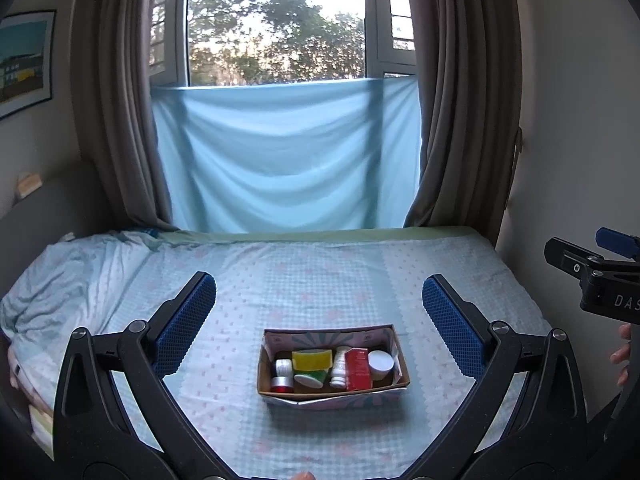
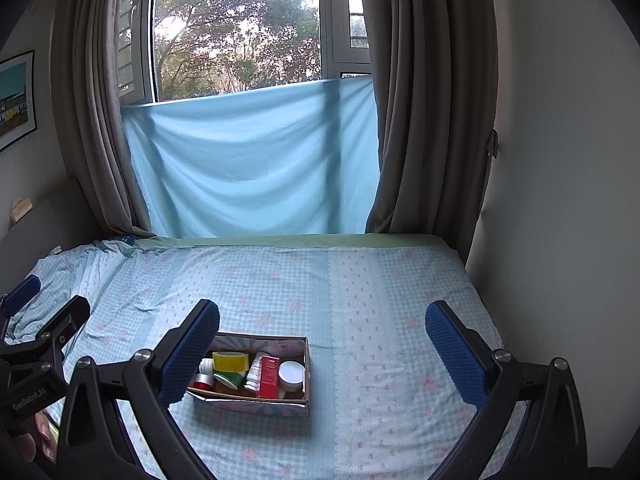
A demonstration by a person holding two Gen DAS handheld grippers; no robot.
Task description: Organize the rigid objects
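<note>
Bedroom, window with grey curtains and a blue cloth hung across its lower half. Bed carries a checked blue sheet; soft surface, so anything set down may tip.

Cardboard box sits on the bed near the front edge, open-topped, already holding all the items seen. Likely light and stiff enough to lift by its long walls, though thin card could flex.

Contents, by size: red carton, upright, rigid, flat faces good for pinching; yellow tape roll; white jar, smooth round lid, may slip; white bottle, leaning; small red-lidded pot.

Left claw spread wide, empty, hovering above the box. Right claw likewise spread, empty.

Left view centres the box; right view shows it off to the left, its near corner hidden behind a pad.
</note>
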